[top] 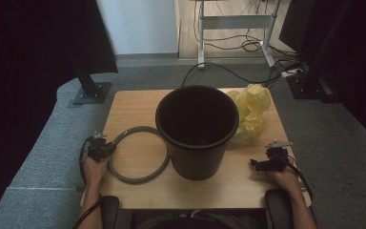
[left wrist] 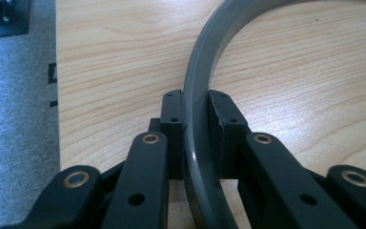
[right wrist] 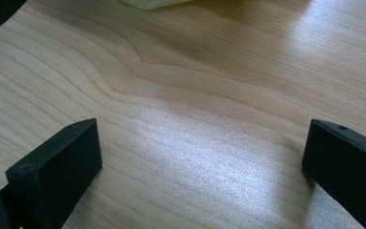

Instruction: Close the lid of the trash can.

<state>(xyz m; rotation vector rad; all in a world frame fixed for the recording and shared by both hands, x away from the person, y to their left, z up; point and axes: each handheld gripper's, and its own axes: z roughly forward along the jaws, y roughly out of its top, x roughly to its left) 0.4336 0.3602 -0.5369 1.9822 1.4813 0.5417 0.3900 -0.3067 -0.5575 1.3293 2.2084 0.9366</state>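
Left gripper (left wrist: 196, 143) closed on grey ring (left wrist: 200, 86), lying flat on desk (left wrist: 114, 62) just left of black bin (top: 197, 129). Right gripper (right wrist: 200, 157) open, empty. Best to hold firm, lift ring level, keep clear of bin rim

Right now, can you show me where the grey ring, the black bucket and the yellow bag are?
grey ring (top: 140, 179): high view, its near edge.
black bucket (top: 198, 160): high view, its front wall.
yellow bag (top: 253, 107): high view, its crumpled middle.
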